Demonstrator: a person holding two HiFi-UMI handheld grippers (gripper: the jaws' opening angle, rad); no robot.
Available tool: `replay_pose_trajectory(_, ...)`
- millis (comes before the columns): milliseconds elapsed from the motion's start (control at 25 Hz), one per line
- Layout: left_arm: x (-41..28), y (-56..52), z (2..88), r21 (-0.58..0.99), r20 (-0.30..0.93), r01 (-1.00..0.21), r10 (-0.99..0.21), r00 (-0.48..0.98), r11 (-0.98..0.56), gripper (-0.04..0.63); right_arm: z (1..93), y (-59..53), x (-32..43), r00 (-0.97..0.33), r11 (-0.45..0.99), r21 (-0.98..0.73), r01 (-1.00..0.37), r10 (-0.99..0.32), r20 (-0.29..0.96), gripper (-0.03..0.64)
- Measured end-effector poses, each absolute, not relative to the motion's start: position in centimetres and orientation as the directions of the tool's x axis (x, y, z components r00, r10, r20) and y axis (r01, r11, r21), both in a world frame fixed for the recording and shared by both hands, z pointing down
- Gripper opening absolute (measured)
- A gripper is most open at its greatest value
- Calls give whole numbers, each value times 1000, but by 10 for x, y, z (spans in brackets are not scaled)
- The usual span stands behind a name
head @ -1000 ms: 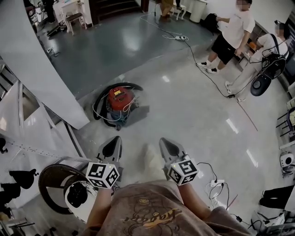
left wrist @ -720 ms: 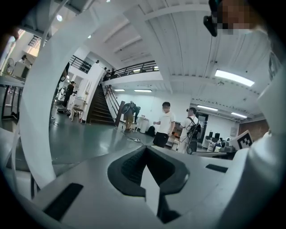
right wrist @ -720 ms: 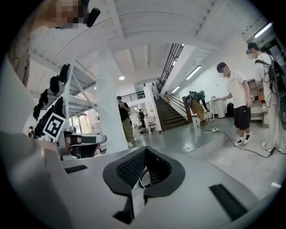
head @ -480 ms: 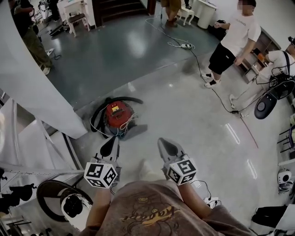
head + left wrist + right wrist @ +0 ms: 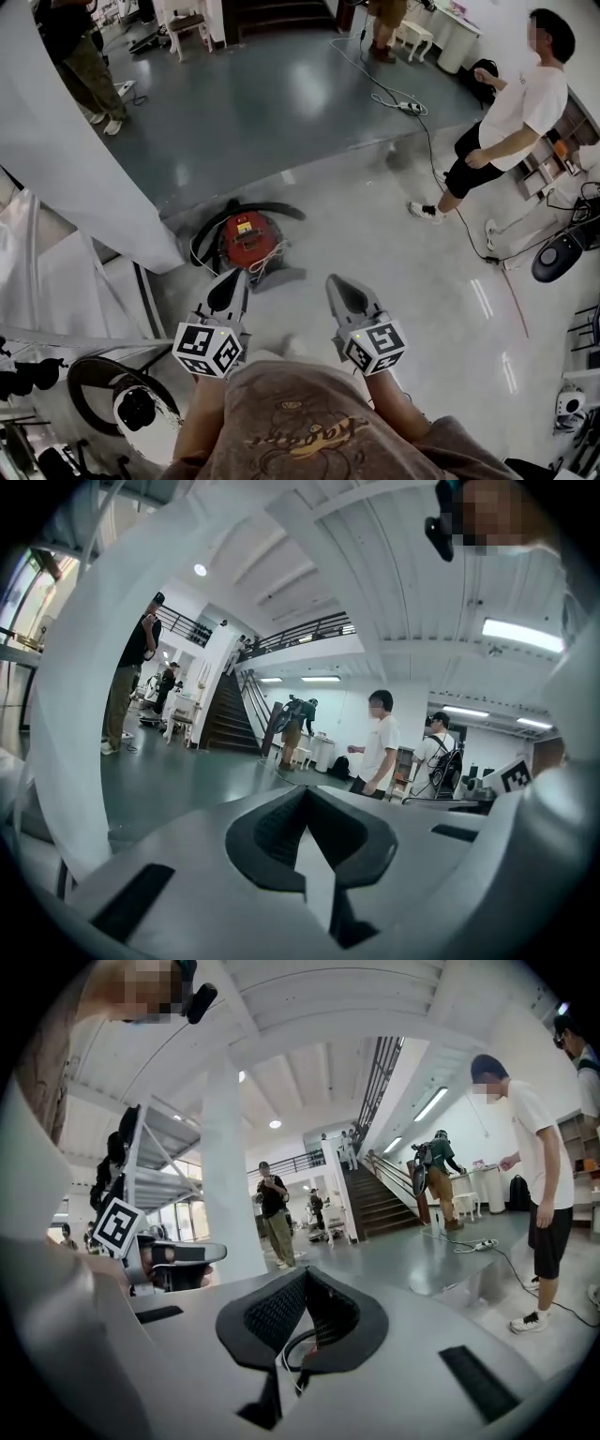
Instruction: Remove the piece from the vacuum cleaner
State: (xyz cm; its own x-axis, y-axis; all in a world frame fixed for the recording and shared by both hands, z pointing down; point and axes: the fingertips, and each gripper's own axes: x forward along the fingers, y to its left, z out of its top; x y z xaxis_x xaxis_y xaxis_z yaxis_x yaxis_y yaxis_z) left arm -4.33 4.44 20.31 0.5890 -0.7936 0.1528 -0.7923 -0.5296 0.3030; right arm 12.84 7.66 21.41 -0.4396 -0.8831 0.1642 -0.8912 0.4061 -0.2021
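Vacuum cleaner (image 5: 246, 239): it's sitting on the floor (image 5: 403, 281) dead ahead, just beyond my left gripper (image 5: 234, 279).
Nearer: left; my right gripper (image 5: 332, 281) is pointing wide of it.
Jaws: I'm carrying both pairs closed, empty.

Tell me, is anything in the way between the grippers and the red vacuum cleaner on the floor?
Nothing visible is. Only bare shiny floor lies between the left gripper, the right gripper and the vacuum cleaner. Its black hose curls around the far side. Both grippers are shut and empty.
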Motion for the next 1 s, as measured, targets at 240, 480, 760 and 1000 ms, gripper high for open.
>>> replay_pose_trajectory(240, -49, 30, 197, 299, 145, -795, -798, 584, -528, 2, 212, 58, 128, -435, 403, -209, -891, -889, 144, 0)
replay_pose_trajectory(480, -51, 19, 193, 297, 131, -792, -799, 587, -533, 2, 201, 49, 135, -401, 374, -204, -905, -909, 115, 0)
replay_pose_trajectory(760, -51, 9, 191, 304, 109, -768, -781, 615, -563, 3, 203, 39, 128, -409, 384, -198, -902, -906, 109, 9)
replay_pose_trajectory(1000, -54, 4, 190, 319, 71, -742, -766, 638, -589, 153, 200, 37, 119, -464, 437, -223, -871, -881, 87, 165)
